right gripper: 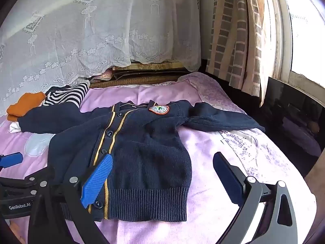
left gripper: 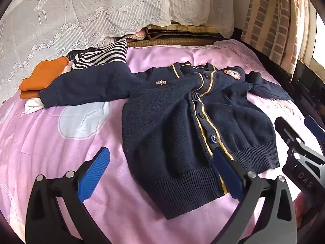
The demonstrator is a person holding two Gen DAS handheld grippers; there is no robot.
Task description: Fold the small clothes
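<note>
A small navy cardigan (left gripper: 172, 111) (right gripper: 142, 142) with yellow trim, buttons and a chest badge lies face up on the pink bedsheet (left gripper: 50, 142) (right gripper: 213, 142), both sleeves spread out. My left gripper (left gripper: 160, 151) stands open over the cardigan's left half near the ribbed hem, one finger beside the cloth and the other over the button strip. My right gripper (right gripper: 163, 156) is open too, spanning the right half near the hem. Neither holds any cloth. Each gripper shows at the edge of the other's view: the right gripper (left gripper: 300, 154) and the left gripper (right gripper: 12, 159).
At the back left sit a folded orange garment (left gripper: 42, 77) (right gripper: 22, 103), a striped one (left gripper: 101, 57) (right gripper: 67, 95) and a white one (left gripper: 33, 104); the cardigan's left sleeve rests against them. A lace cover (left gripper: 81, 10) hangs behind. A brick-pattern curtain (right gripper: 233, 40) and the bed's edge are at the right.
</note>
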